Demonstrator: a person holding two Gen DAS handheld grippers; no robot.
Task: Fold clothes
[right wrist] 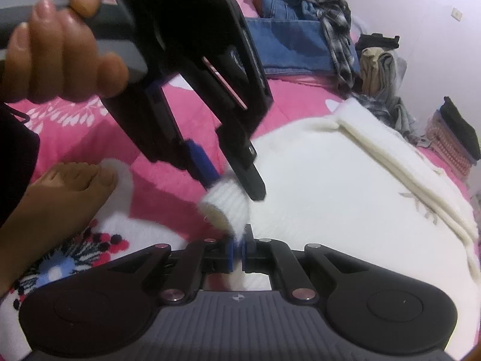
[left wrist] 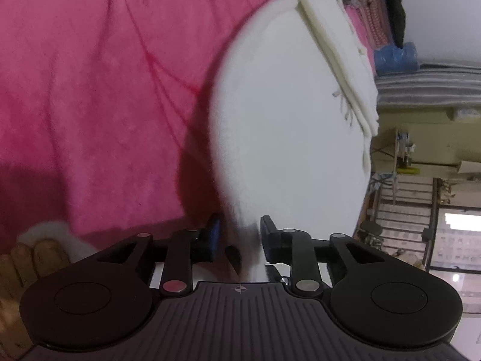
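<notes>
The white sweater [right wrist: 345,198] lies on the pink bed [right wrist: 168,138], stretching forward-right from both grippers at its near cuff: the right gripper [right wrist: 237,246] pinches it, the left gripper [right wrist: 234,177] stands parted around it.

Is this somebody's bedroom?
Most likely a bedroom. The white sweater being folded lies on a pink bedspread, with a pile of jeans and a plaid shirt heaped behind it. More folded clothes are stacked along the wall.
</notes>
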